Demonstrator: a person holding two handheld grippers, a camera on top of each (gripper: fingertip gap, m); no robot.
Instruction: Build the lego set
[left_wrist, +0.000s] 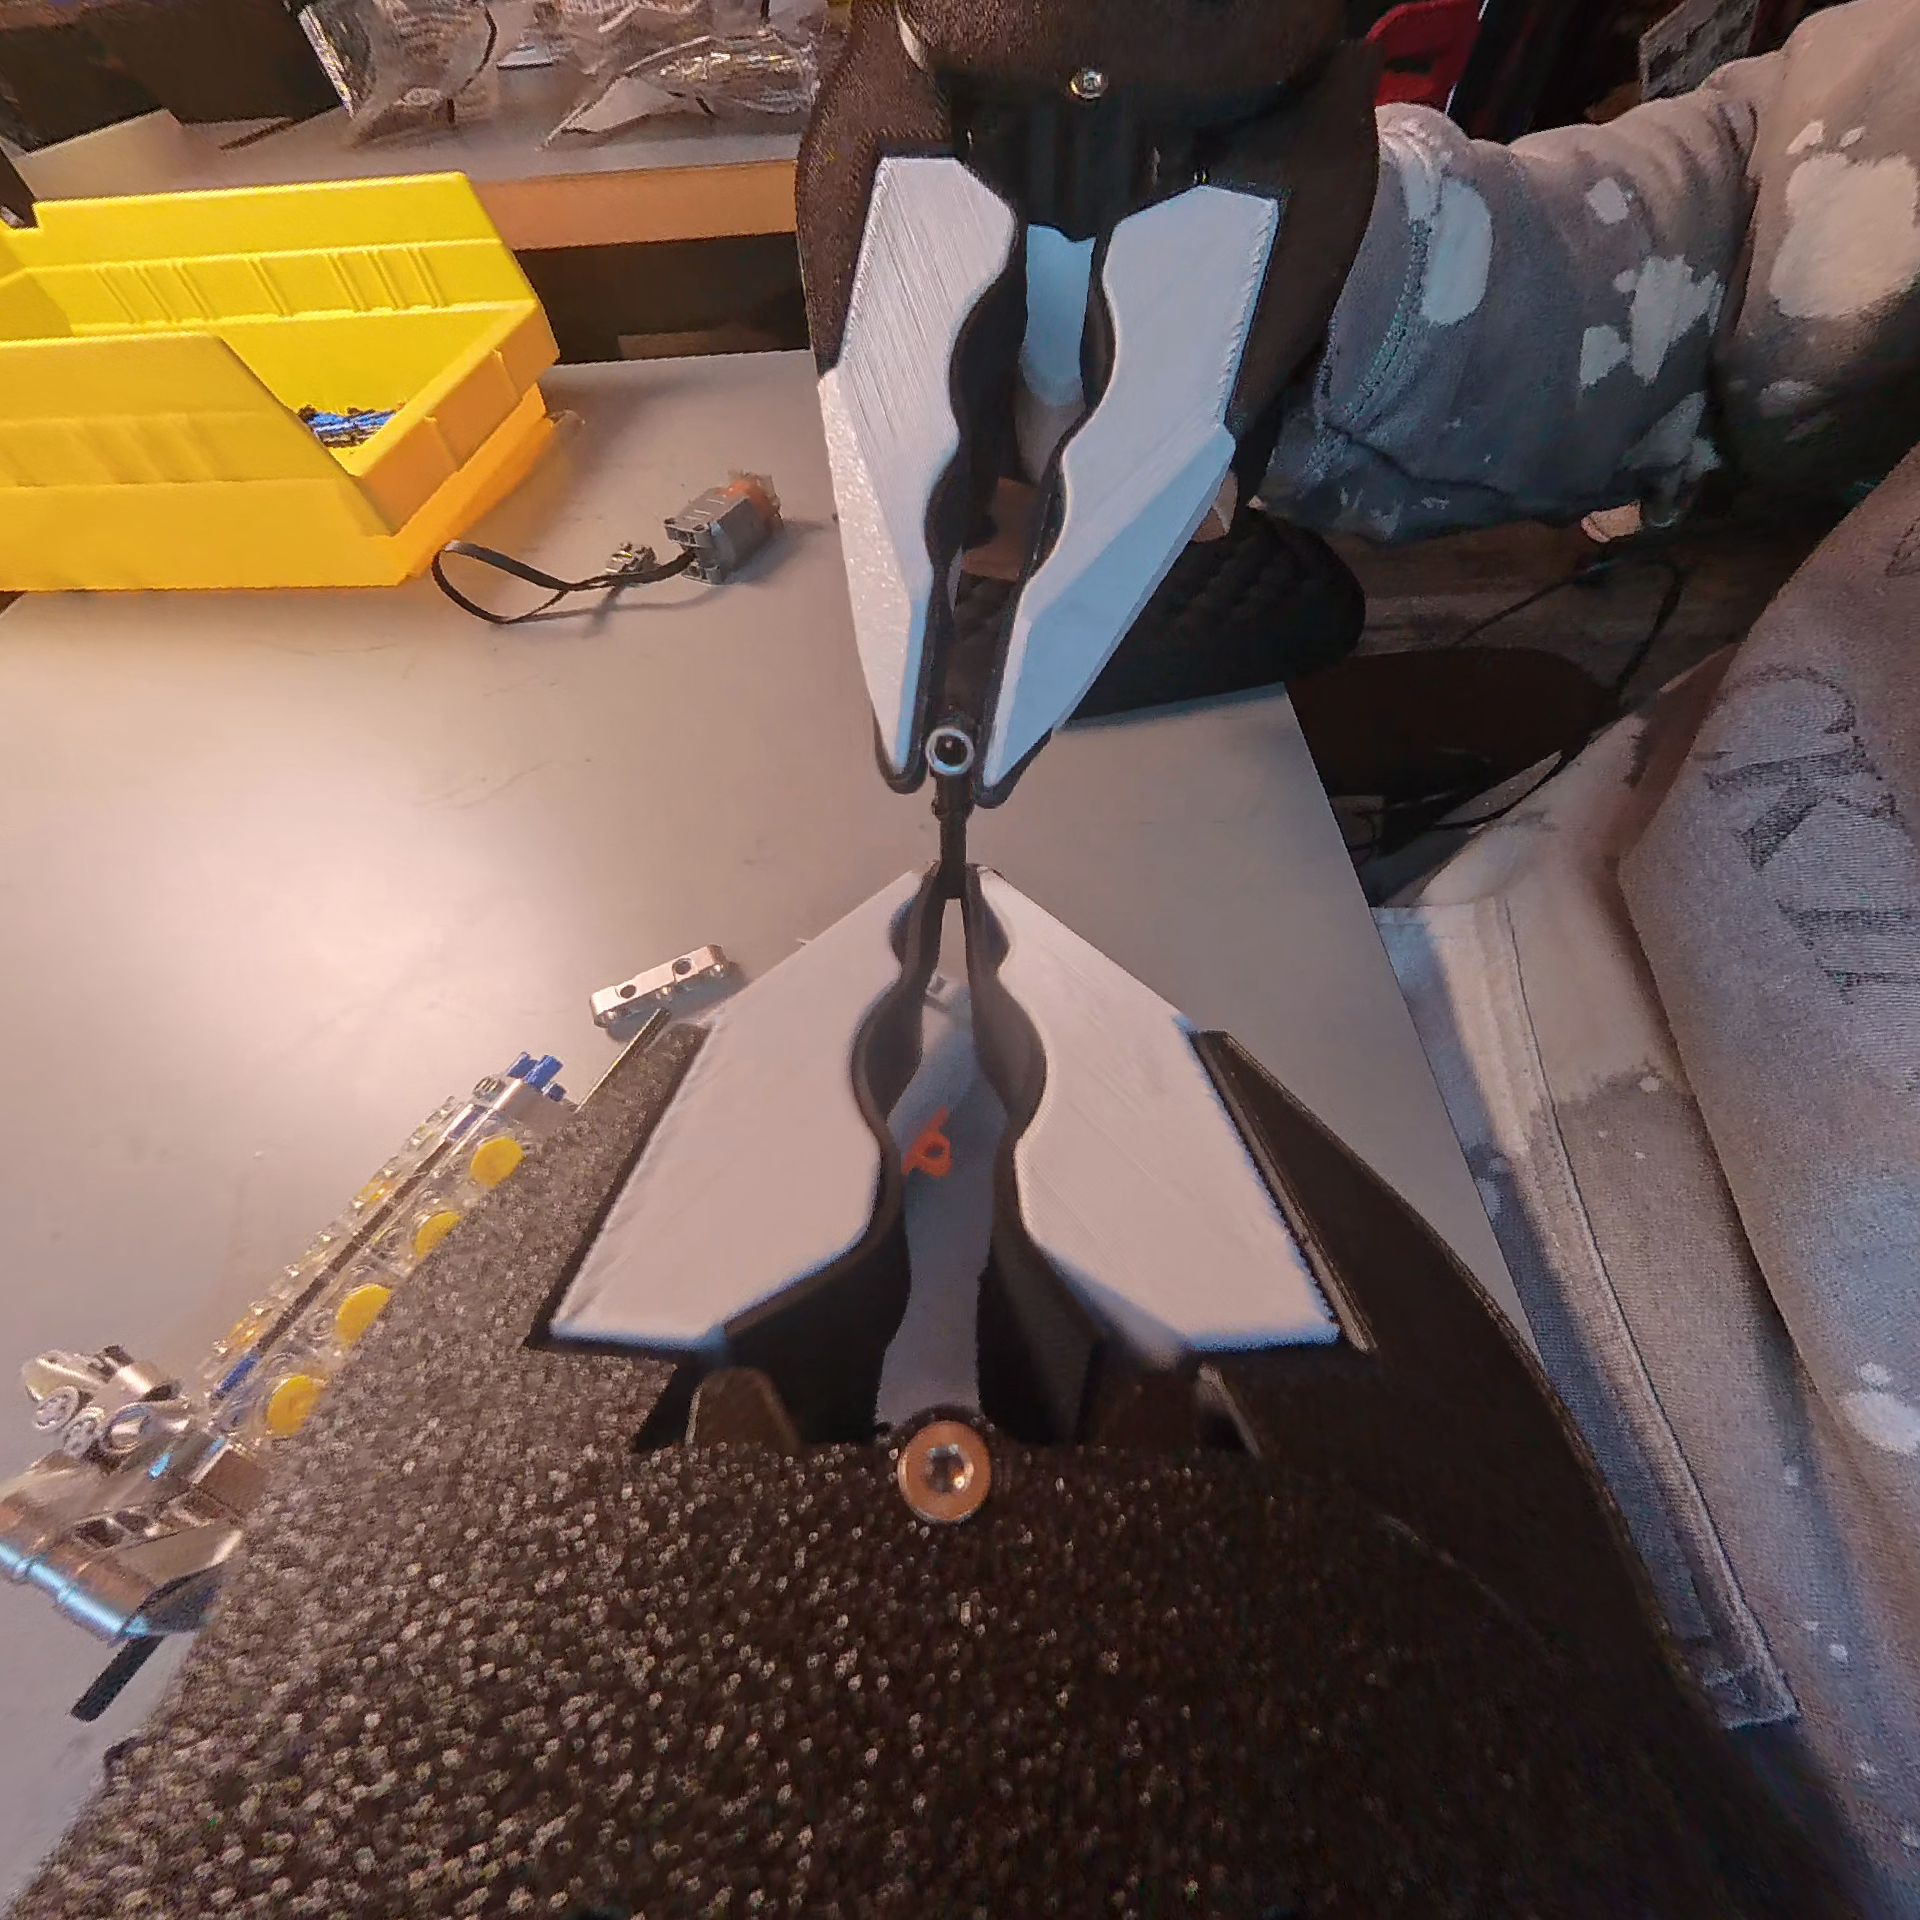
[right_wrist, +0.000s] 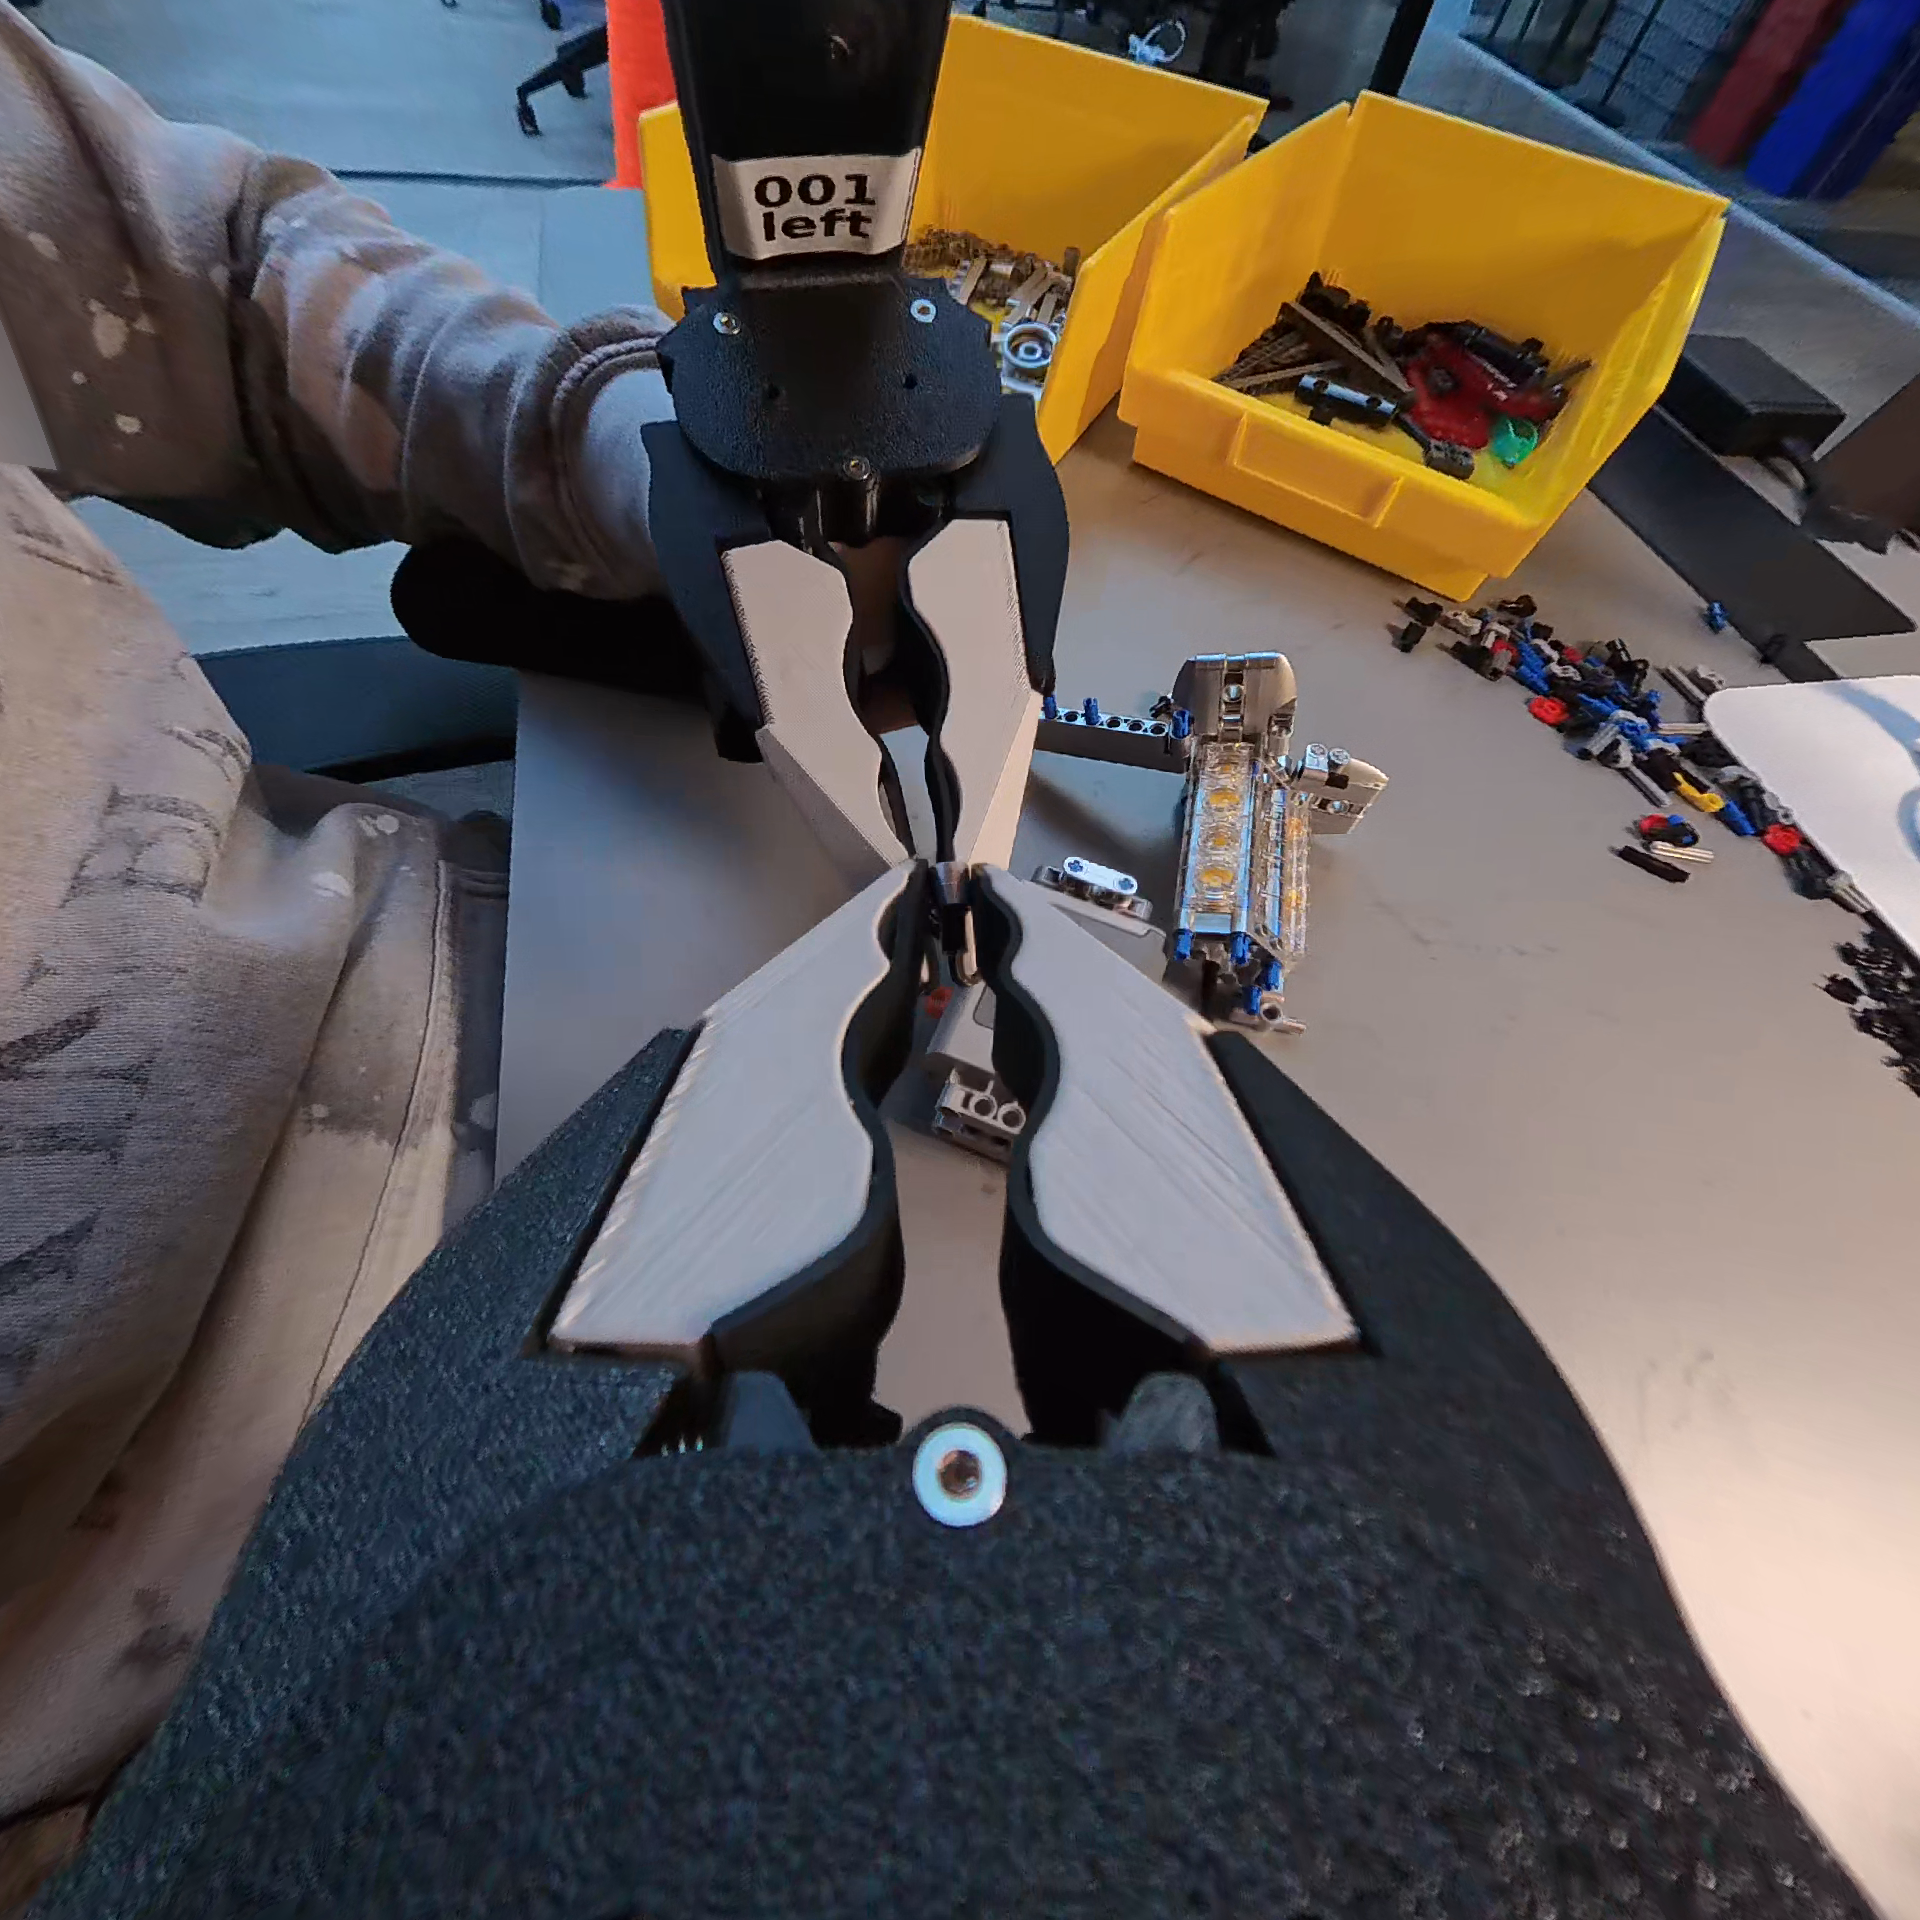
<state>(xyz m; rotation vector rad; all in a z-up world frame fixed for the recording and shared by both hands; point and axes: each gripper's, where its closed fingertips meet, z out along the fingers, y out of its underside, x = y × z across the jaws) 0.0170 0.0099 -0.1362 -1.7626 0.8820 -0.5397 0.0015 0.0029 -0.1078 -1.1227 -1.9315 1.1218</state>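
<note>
- While your two sets of fingers meet tip to tip above the desk, a thin black axle bridges them, with a small grey bush on its far end.
- Your left gripper has its fingers nearly closed, pinching the near end of the axle at the very tips.
- Your right gripper has its fingers closed to a narrow gap around the grey bush; in the right wrist view the same gripper shows the bush between its tips, and the left gripper comes down from above to touch it.
- Just beneath the right fingers lies a grey motor block on the desk; a similar grey motor with a black cable lies beyond and left of the left fingers.
- Beside the tips sits a short grey beam, and just past it a clear engine assembly with yellow pistons.
- Farther out, yellow bins hold dark parts, and a scatter of small loose pieces lies well off to the right of the right fingers.
- Your sleeve reaches in behind the left gripper.
</note>
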